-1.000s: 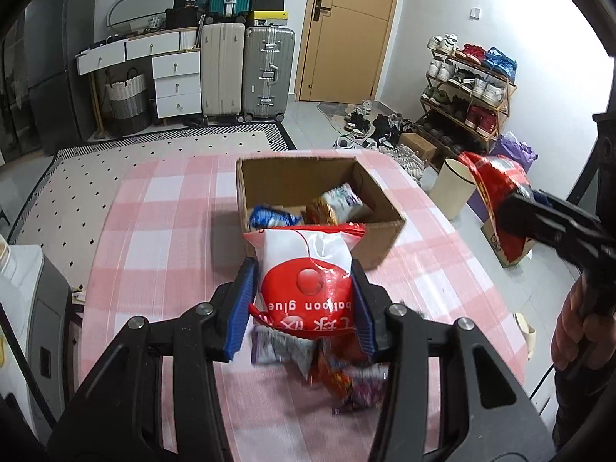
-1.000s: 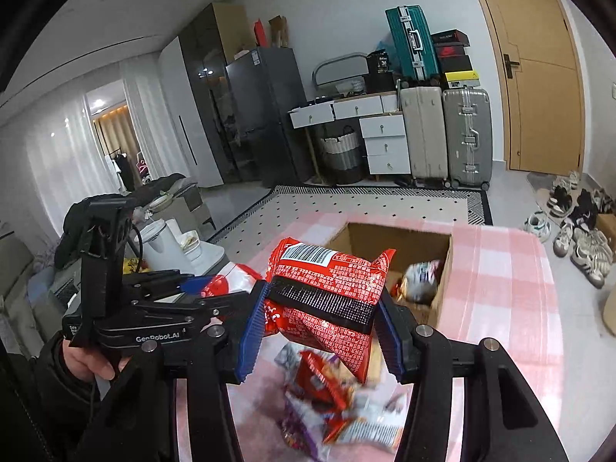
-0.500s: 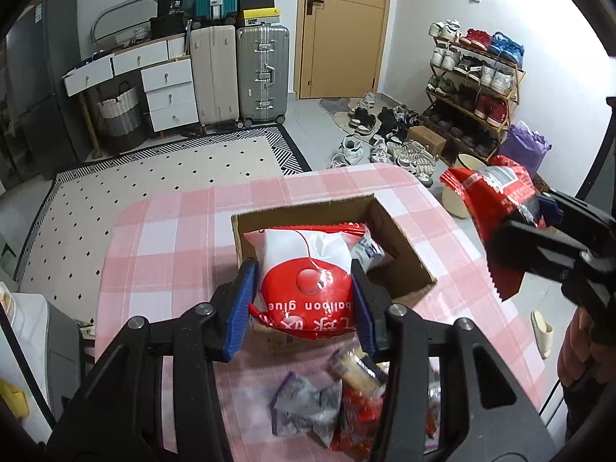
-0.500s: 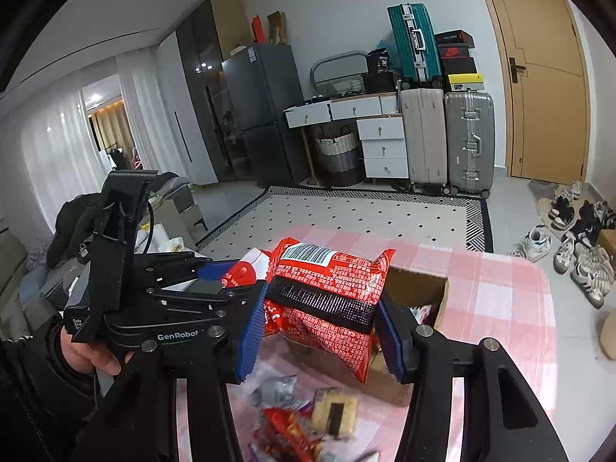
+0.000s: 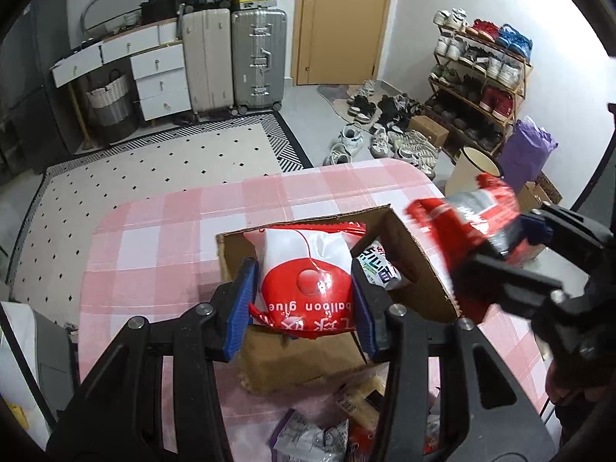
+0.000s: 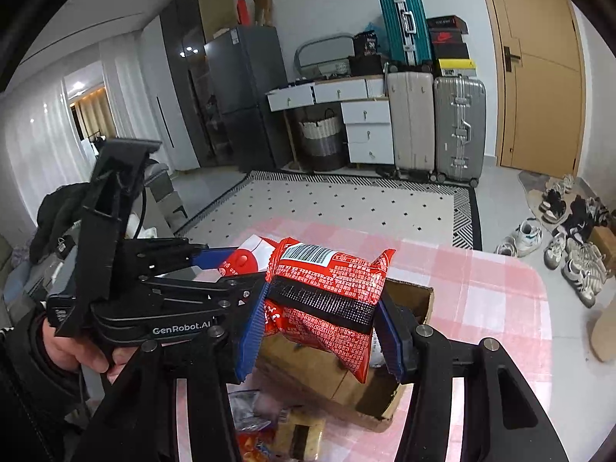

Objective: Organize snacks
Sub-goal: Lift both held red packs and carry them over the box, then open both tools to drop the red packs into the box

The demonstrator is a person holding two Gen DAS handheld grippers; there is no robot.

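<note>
My left gripper is shut on a white and red snack bag and holds it over the open cardboard box on the pink checked table. My right gripper is shut on a red snack bag and holds it above the box's near side; it also shows at the right in the left wrist view. A white snack pack lies inside the box. Several loose snack packs lie on the table in front of the box.
The pink checked table ends close behind the box and at the right. Beyond it are a patterned rug, suitcases, a shoe rack and scattered shoes on the floor.
Both grippers have moved forward with their bags, from above the loose pile to over the box. The right gripper has come closer to the left one.
</note>
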